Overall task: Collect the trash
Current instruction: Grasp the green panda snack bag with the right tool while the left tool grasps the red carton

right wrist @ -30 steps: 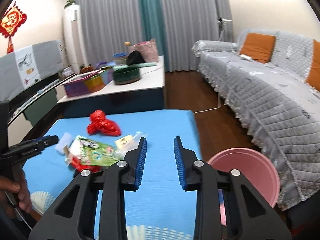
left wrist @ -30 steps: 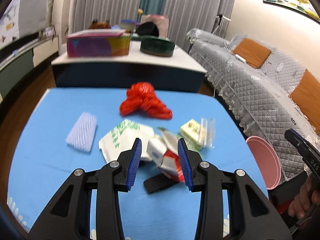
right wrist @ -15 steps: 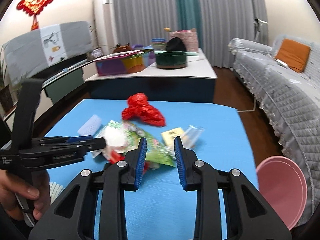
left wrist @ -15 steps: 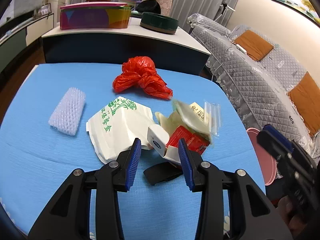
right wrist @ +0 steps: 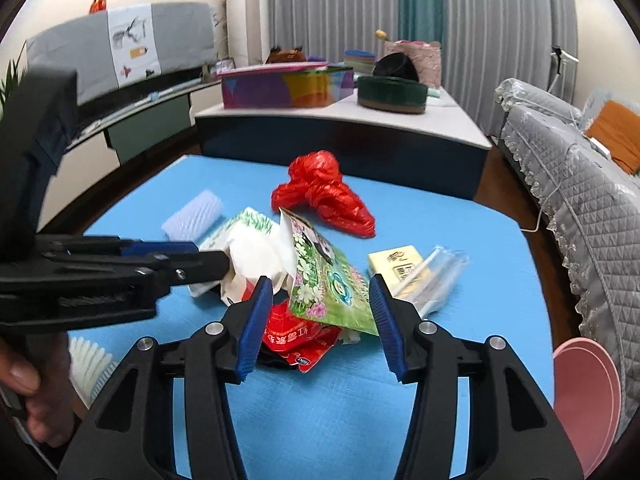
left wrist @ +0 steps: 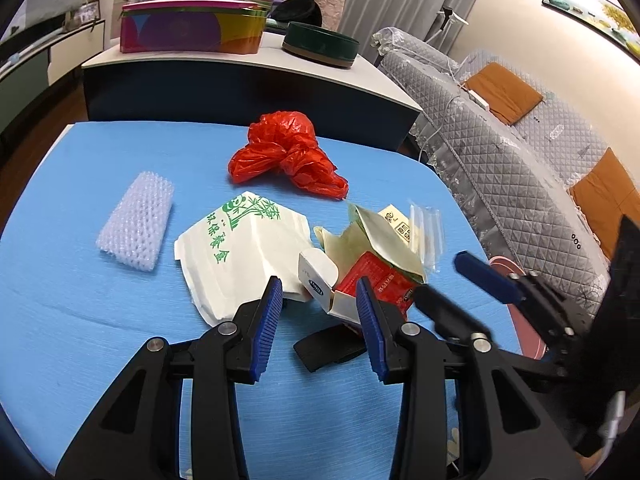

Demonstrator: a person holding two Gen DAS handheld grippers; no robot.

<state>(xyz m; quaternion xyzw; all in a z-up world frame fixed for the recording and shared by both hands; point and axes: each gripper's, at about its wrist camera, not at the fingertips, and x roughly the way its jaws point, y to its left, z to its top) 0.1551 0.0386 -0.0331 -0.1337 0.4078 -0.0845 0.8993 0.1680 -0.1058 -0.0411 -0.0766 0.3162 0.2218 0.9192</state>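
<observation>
The light, crinkly green wrapper on the blue tabletop lies before the right claw, whose empty jaws are opening; pinching its stiff edge seems best.

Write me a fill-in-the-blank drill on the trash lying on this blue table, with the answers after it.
1. The crumpled plastic bag at the far side of the pile is ____.
2. The white takeout box carries a panda and bamboo print in ____.
3. The foam fruit net lies to the ____ of the takeout box in the left wrist view.
4. The bin beside the blue table is ____.

Missing words: red; green; left; pink
</observation>
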